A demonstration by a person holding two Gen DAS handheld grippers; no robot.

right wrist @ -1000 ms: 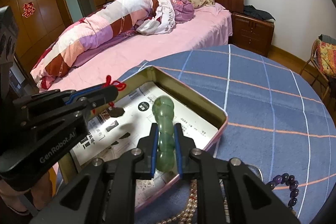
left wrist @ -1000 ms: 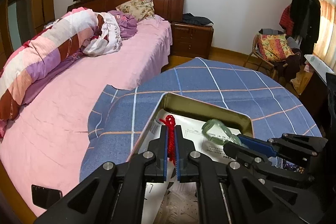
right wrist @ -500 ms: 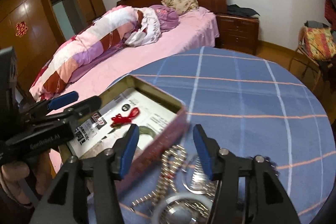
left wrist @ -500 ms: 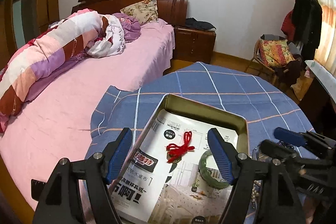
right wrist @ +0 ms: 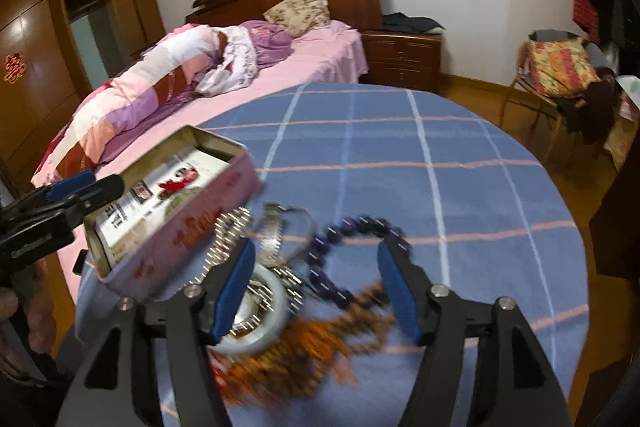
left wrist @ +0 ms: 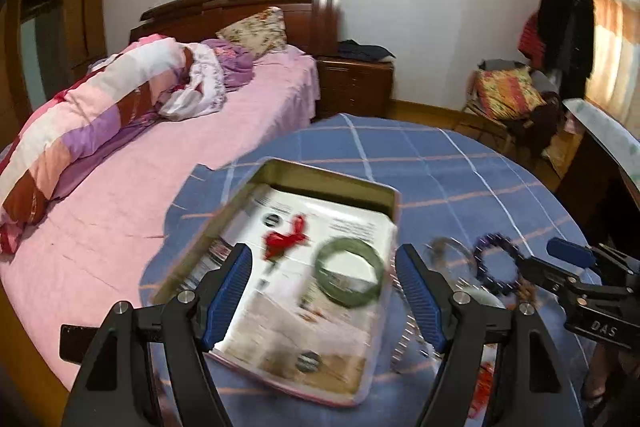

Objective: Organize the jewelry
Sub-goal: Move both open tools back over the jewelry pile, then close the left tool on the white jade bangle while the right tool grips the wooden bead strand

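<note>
A pink tin box (left wrist: 280, 183) lined with printed paper stands on the blue checked table. In it lie a red knotted cord (left wrist: 286, 237) and a green jade bangle (left wrist: 347, 277). My left gripper (left wrist: 326, 301) hovers open over the box with nothing between its fingers. Beside the box lies a jewelry heap: a purple bead bracelet (right wrist: 360, 255), a pearl strand (right wrist: 228, 243), a white bangle (right wrist: 260, 315) and an orange bead string (right wrist: 304, 347). My right gripper (right wrist: 316, 291) hangs above this heap, its jaws opening, gripping nothing.
The round table (right wrist: 400, 155) has bare cloth at its far half. A pink bed (left wrist: 160, 163) with a rolled quilt lies to the left, close to the table edge. A chair (right wrist: 556, 75) with cushions stands at the far right.
Both grippers opened: the left dropped the red cord, the right dropped the green bangle, both into the box. Both pulled back, and the right swung right over the jewelry heap.
</note>
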